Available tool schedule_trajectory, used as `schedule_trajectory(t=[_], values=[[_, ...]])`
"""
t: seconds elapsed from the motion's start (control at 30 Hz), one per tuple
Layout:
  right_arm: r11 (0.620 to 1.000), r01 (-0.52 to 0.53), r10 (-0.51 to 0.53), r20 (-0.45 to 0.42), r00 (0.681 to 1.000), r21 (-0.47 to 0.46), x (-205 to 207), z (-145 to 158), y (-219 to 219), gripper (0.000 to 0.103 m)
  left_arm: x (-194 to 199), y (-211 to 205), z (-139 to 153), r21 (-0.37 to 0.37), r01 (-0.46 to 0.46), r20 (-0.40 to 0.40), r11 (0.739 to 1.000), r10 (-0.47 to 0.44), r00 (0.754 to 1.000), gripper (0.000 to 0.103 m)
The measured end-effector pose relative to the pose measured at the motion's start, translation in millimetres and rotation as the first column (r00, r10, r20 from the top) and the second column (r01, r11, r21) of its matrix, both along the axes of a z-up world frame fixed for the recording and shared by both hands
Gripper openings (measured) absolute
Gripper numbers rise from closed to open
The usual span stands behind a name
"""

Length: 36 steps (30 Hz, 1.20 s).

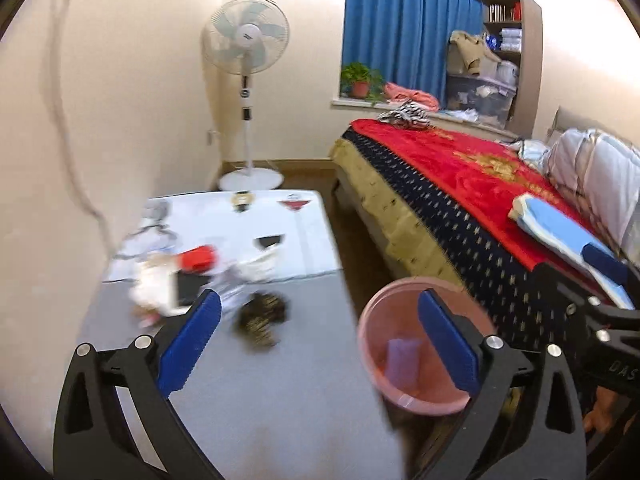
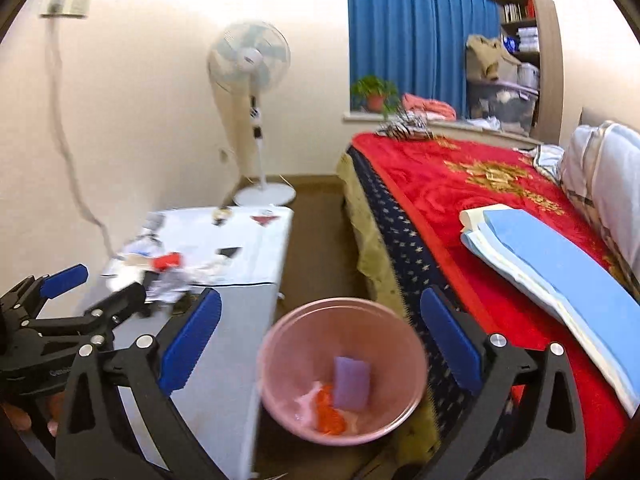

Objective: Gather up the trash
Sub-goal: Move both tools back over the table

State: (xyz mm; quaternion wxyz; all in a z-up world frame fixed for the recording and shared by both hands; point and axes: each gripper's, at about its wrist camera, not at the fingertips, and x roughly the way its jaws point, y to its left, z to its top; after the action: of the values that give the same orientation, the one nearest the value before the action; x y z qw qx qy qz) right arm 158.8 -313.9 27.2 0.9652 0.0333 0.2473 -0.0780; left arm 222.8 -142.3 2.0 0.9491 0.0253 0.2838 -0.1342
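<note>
A pink bin (image 2: 340,368) stands on the floor between the table and the bed; a purple packet (image 2: 351,382) and orange scraps (image 2: 330,410) lie inside it. In the left wrist view the pink bin (image 1: 384,320) shows to the right of the table. My left gripper (image 1: 318,338) is open over the table's grey top with nothing between its blue pads. My right gripper (image 2: 320,340) is open above the bin, empty. On the table lies a blurred litter pile: a red packet (image 1: 198,258), white wrappers (image 1: 154,292) and a dark crumpled wrapper (image 1: 262,318). The left gripper (image 2: 92,290) also shows at left in the right wrist view.
The table (image 1: 280,380) runs along the left wall, its far half under a white cover (image 1: 308,236). A bed with a red blanket (image 2: 472,184) fills the right side, folded blue cloth (image 2: 560,280) on it. A standing fan (image 1: 248,80) is in the corner.
</note>
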Motion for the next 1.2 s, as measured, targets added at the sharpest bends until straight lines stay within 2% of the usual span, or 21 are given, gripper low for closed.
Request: schedule_trajectory(t=[0.13,0.27,0.4,0.53,0.77,1.2], values=[[0.999,-0.014,0.013,0.013,1.0,0.038,-49.6,1.0,46.7,0.098,-47.9,45.9,6.1,0.063,-0.052,-0.023,0.997,0.054,0.998,0.095],[0.995,-0.09,0.09,-0.001,0.996,0.039,-91.0,-2.3,90.4,0.098,-96.8,92.4,6.6,0.084,-0.13,-0.003,0.988,0.131,0.991,0.095],[0.988,-0.153,0.153,-0.007,0.988,-0.004,-123.7,-4.6,127.5,0.098,-138.8,129.3,7.5,0.05,-0.207,0.012,0.977,0.207,0.978,0.095],[0.974,-0.224,0.223,-0.031,0.974,-0.039,-139.8,-5.2,156.3,0.098,-165.6,148.5,6.9,0.032,-0.232,-0.002,0.972,0.232,0.973,0.095],[0.967,-0.252,0.251,-0.033,0.968,-0.038,-140.5,3.3,168.8,0.098,-180.6,161.0,11.7,0.038,-0.279,0.016,0.96,0.279,0.96,0.095],[0.973,-0.23,0.228,-0.056,0.972,-0.024,-128.2,-3.9,161.7,0.098,-170.1,153.8,4.5,0.051,-0.274,-0.008,0.96,0.275,0.962,0.095]])
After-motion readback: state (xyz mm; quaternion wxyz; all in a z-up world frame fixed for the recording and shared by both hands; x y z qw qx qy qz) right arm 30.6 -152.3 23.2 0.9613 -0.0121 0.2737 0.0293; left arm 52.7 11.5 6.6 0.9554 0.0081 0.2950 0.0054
